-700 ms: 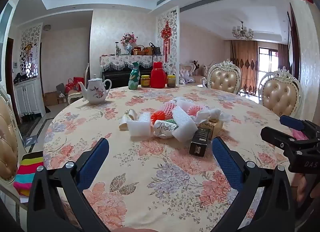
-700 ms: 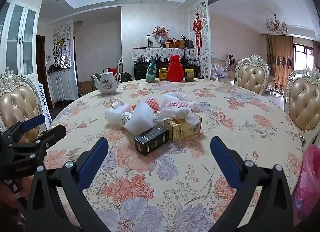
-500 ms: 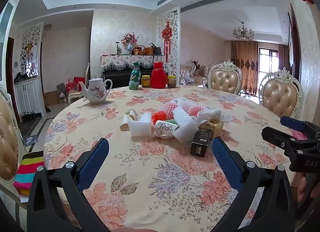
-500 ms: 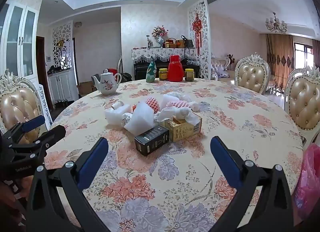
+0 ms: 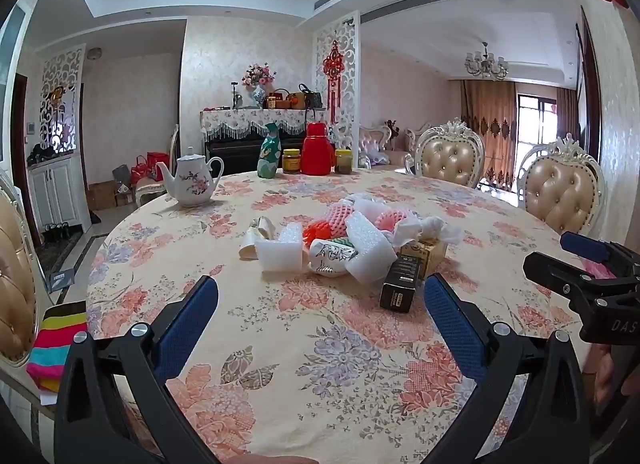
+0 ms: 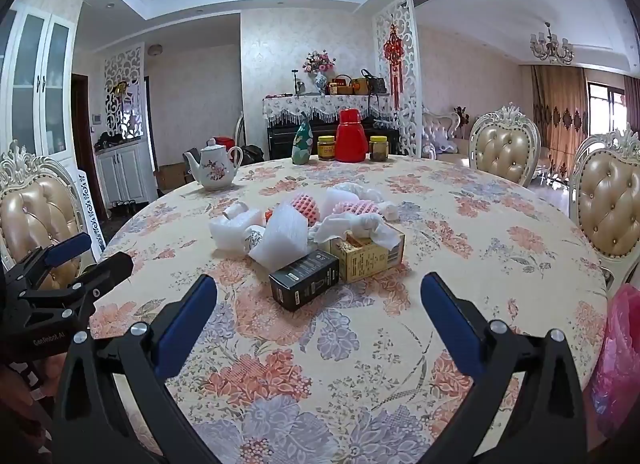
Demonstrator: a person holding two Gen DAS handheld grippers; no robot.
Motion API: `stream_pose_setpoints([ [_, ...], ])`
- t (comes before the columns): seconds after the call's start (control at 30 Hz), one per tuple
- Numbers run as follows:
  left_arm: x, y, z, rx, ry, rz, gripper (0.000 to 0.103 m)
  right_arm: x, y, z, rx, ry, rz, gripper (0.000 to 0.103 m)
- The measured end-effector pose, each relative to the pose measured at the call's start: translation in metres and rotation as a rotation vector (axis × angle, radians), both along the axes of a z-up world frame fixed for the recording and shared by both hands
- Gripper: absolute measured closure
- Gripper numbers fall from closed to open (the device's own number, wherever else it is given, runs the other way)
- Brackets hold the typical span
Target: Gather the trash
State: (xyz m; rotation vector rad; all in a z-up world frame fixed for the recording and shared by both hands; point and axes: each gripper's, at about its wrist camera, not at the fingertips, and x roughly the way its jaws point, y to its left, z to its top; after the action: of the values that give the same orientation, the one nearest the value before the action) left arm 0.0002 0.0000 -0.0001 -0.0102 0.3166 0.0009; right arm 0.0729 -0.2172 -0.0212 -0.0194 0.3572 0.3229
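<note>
A heap of trash lies mid-table: a black box, a yellow carton with crumpled tissue on it, white foam pieces, pink fruit nets and a crushed printed cup. My left gripper is open and empty, low over the near table edge, short of the heap. My right gripper is open and empty, near the black box. A pink plastic bag hangs at the right table edge.
A round table with a floral cloth holds a white teapot, a green bottle, a red thermos and two jars at the far side. Padded chairs stand around it. A striped cloth lies lower left.
Both grippers have barely moved; the heap sits slightly lower in the left view. Nothing was picked up.
</note>
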Motion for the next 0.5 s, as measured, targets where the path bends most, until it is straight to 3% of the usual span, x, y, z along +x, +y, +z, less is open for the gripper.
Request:
stream_pose_setpoints([
  [0.5, 0.0019, 0.0016, -0.0016, -0.004, 0.005, -0.002, 0.007, 0.0012, 0.0022, -0.0014, 0.011, 0.007, 0.0, 0.004],
])
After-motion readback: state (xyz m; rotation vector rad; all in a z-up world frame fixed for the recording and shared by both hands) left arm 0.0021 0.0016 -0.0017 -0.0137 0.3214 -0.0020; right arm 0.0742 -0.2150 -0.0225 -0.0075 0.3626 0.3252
